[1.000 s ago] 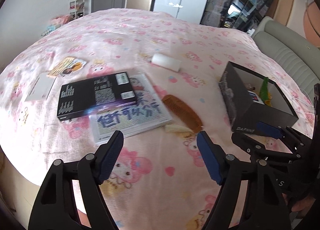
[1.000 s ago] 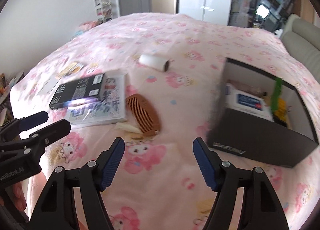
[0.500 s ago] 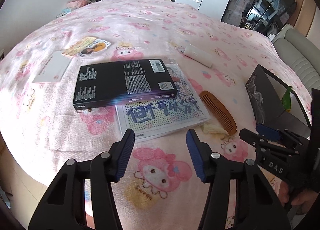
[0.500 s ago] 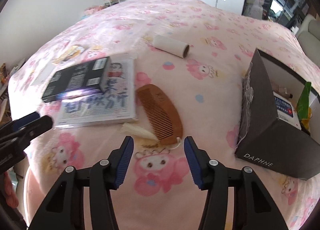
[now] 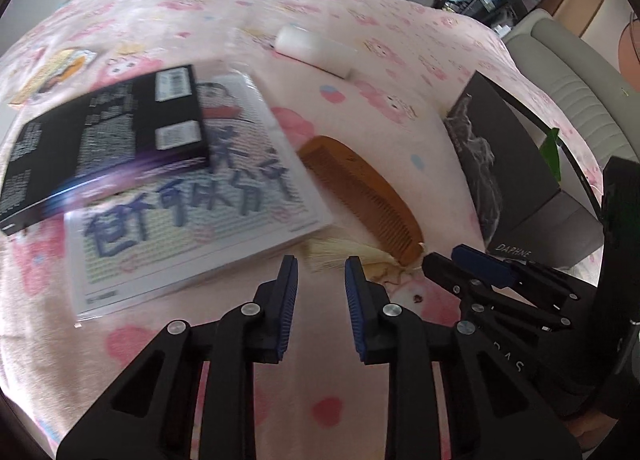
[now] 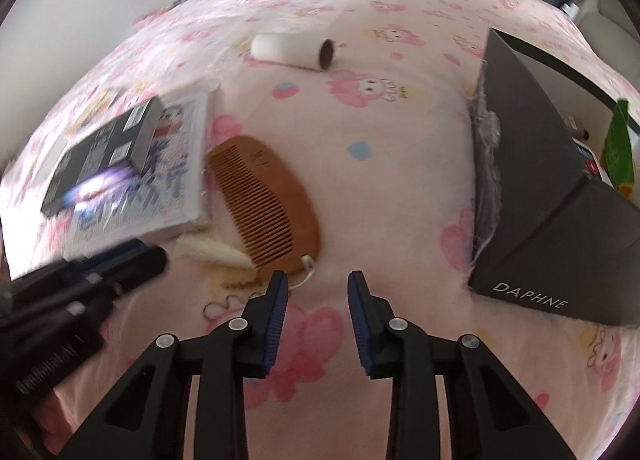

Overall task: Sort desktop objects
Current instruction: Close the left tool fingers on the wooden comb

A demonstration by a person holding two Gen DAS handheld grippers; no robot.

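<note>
Two grippers, jaws narrowly spread, empty | dark box (image 6: 560, 195) reads "DAPHNE" | wooden comb (image 6: 268, 207) ahead

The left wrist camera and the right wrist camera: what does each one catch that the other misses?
Only the left wrist view shows the yellow illustrated card at the far left, and the sofa.

Only the right wrist view shows the roll's brown hollow end and the red-marked packet inside the black box.

Both show the wooden comb with its pale tassel, the black book on the white booklet, and both open grippers.
</note>
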